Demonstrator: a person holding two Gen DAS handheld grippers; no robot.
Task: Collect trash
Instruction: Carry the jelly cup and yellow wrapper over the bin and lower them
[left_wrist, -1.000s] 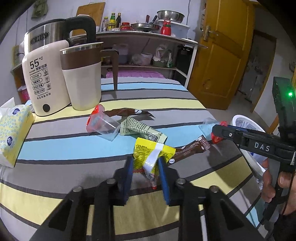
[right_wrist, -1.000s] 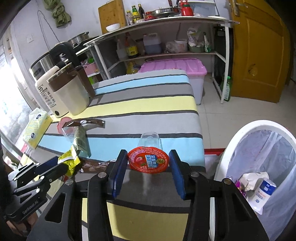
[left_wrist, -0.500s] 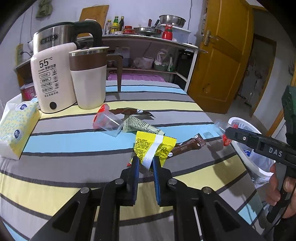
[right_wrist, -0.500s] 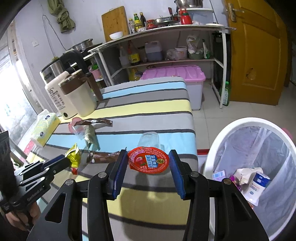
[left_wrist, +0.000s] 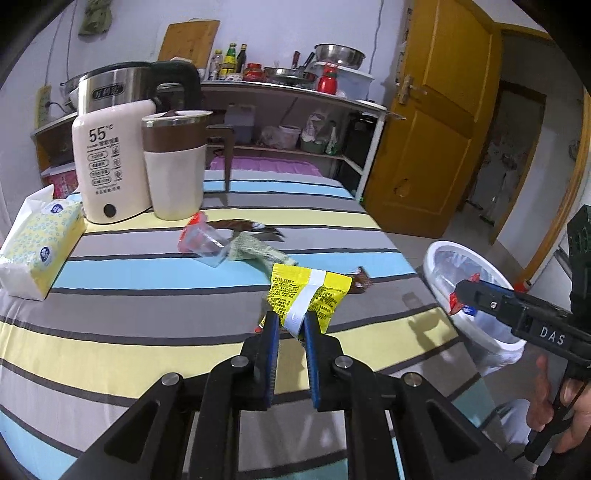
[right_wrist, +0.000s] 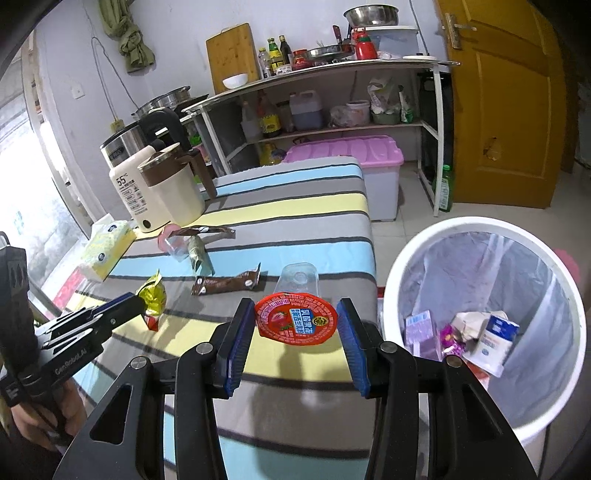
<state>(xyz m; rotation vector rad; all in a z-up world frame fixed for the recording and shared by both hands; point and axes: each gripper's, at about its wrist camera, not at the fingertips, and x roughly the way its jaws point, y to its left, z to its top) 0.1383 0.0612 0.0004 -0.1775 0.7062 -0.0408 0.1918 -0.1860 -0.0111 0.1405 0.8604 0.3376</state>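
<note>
My left gripper (left_wrist: 289, 325) is shut on a yellow snack wrapper (left_wrist: 306, 295) and holds it above the striped table (left_wrist: 147, 266). My right gripper (right_wrist: 295, 325) is shut on a clear jelly cup with a red foil lid (right_wrist: 296, 323), held over the table's edge, left of the white trash bin (right_wrist: 484, 332). The bin also shows in the left wrist view (left_wrist: 472, 295). On the table lie a brown wrapper (right_wrist: 225, 283), a green wrapper (right_wrist: 197, 253), another clear cup (left_wrist: 201, 242) and a dark wrapper (right_wrist: 203, 230).
A white kettle base (left_wrist: 103, 166), a cream jug (left_wrist: 173, 166) and a tissue pack (left_wrist: 37, 243) stand at the table's far left. A shelf unit (right_wrist: 332, 110), a pink storage box (right_wrist: 354, 158) and a yellow door (right_wrist: 509, 110) lie beyond.
My left gripper closed on the yellow wrapper and lifted it off the table. My right gripper carried the cup up and right, closer to the bin.
</note>
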